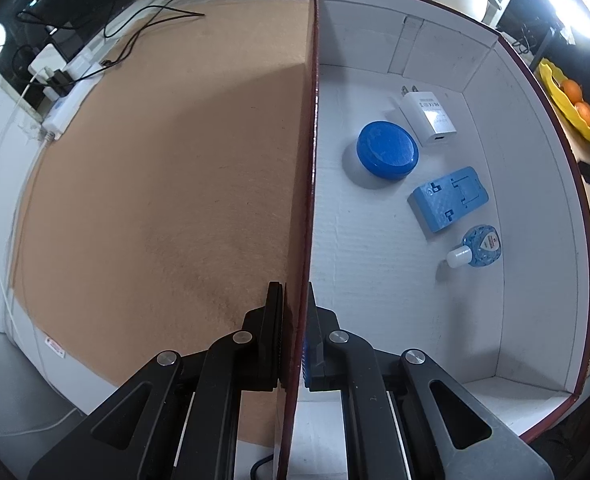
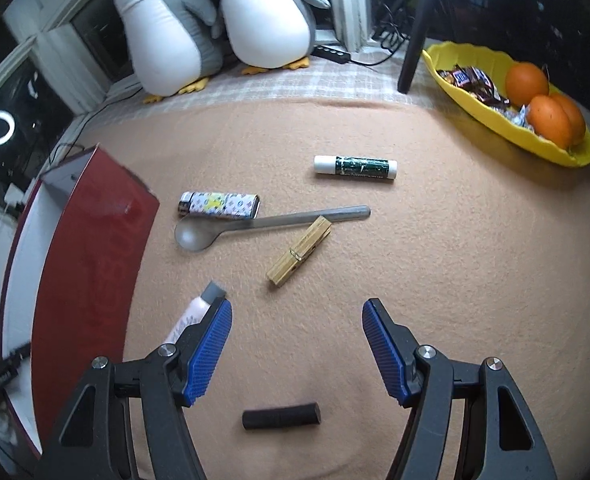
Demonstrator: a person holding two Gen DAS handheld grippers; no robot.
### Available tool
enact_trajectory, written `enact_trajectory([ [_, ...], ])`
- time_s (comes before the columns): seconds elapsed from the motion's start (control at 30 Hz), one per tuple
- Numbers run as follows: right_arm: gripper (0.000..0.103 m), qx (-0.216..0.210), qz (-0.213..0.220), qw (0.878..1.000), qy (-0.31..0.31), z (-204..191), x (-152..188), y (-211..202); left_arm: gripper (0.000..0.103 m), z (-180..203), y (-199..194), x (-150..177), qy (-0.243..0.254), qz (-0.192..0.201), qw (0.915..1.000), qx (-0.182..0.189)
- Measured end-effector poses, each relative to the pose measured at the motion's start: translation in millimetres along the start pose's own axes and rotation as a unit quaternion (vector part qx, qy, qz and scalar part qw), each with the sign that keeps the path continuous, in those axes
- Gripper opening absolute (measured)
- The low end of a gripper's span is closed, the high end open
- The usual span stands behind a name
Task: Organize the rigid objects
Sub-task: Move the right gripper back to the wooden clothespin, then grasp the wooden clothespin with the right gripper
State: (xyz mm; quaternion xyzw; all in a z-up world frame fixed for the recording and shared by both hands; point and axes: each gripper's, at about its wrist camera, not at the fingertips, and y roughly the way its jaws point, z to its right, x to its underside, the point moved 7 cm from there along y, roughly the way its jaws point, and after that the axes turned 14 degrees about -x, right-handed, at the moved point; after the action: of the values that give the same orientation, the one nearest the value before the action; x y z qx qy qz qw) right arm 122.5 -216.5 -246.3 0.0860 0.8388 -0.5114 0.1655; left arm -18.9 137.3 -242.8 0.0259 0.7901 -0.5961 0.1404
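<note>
My left gripper (image 1: 295, 312) is shut on the left wall of a dark red box with a white inside (image 1: 375, 280). In the box lie a blue round lid (image 1: 387, 149), a white charger (image 1: 429, 117), a light blue block (image 1: 449, 199) and a small blue bottle (image 1: 477, 246). My right gripper (image 2: 297, 316) is open and empty above the tan cloth. Ahead of it lie a wooden clothespin (image 2: 299, 257), a metal spoon (image 2: 263, 226), a patterned lighter (image 2: 219, 204) and a green tube (image 2: 355, 167). A pink tube (image 2: 193, 314) is by the left finger. A black cylinder (image 2: 281, 416) lies below the jaws.
The red box (image 2: 91, 264) stands at the left in the right wrist view. A yellow bowl (image 2: 495, 120) with oranges and sweets sits at the back right. Two plush penguins (image 2: 215, 20) and a black stand (image 2: 415, 36) are at the back. Cables and a power strip (image 1: 67, 96) lie far left.
</note>
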Motion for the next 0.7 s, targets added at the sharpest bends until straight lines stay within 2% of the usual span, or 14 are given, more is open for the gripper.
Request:
enact_trajectory([
  [0.17,0.064,0.006,0.000,1.000,0.030,4,-16,18,0.006,2,1,0,0.017,-0.002,0.9998,0.002],
  [0.37,0.051,0.036,-0.014,0.998,0.043,13,-27,40,0.006,3,2,0,0.027,-0.002,0.9996,0.004],
  [0.57,0.023,0.055,-0.036,0.997,0.032,20,-26,54,0.006,3,2,-1,0.025,-0.003,0.9996,0.009],
  [0.6,0.016,0.057,-0.038,0.997,0.027,20,-26,54,0.006,3,2,-1,0.025,-0.003,0.9996,0.009],
  [0.7,0.013,0.052,-0.041,0.997,0.029,22,-23,53,0.006,3,2,-1,0.022,-0.002,0.9997,0.011],
])
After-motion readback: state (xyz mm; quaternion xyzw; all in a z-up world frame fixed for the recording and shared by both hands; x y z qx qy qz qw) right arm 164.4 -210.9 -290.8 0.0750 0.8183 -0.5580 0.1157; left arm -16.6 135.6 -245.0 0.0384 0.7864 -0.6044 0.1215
